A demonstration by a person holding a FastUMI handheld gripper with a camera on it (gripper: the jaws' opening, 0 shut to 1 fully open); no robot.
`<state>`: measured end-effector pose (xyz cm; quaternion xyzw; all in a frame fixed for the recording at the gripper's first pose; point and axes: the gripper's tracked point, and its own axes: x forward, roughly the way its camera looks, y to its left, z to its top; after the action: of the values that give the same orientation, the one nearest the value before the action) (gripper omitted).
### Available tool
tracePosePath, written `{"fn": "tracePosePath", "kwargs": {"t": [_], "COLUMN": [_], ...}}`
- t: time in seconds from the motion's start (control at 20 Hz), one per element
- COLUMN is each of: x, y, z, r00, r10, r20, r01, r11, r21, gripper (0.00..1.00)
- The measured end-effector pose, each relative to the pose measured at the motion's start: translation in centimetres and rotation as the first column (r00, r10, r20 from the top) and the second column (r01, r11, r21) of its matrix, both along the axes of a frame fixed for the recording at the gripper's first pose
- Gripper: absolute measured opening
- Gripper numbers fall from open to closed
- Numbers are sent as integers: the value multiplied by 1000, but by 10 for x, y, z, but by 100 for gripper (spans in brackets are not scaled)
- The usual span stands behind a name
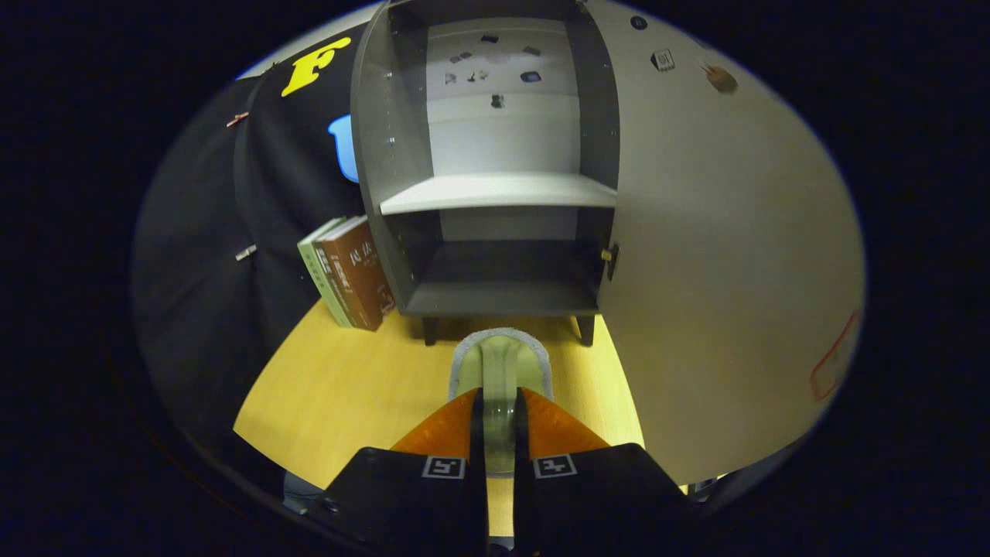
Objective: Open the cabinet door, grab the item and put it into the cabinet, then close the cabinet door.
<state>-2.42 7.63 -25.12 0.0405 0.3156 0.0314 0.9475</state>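
While the cabinet (495, 193) door (719, 255) is standing open, the gripper (500, 402) is clamping a cup (500, 363) between both fingers above the desk (348, 387), just before the cabinet's front edge. Carrying is seemingly the step underway; next, the cup is needing a forward reach onto a shelf (495, 189).

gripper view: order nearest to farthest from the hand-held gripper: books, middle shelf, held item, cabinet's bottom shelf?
1. Pale item, clamped between the hand-held gripper fingers.
2. Bottom shelf, straight ahead, just beyond the item.
3. Books, ahead-left, leaning beside the cabinet; close to the bottom shelf's range.
4. Middle shelf, higher inside the cabinet.
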Motion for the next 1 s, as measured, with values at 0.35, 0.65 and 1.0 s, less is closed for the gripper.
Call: {"fn": "tracePosePath", "kwargs": {"t": [0.35, 0.65, 1.0], "x": [94, 194, 289], "y": [4, -6, -4], "z": [101, 133, 104], "r00": [989, 980, 988], "r10": [-13, -61, -87], "r20": [144, 187, 128], "r01": [8, 60, 88], "r11": [999, 998, 996], "r21": [34, 12, -3], "gripper": [17, 17, 17]}}
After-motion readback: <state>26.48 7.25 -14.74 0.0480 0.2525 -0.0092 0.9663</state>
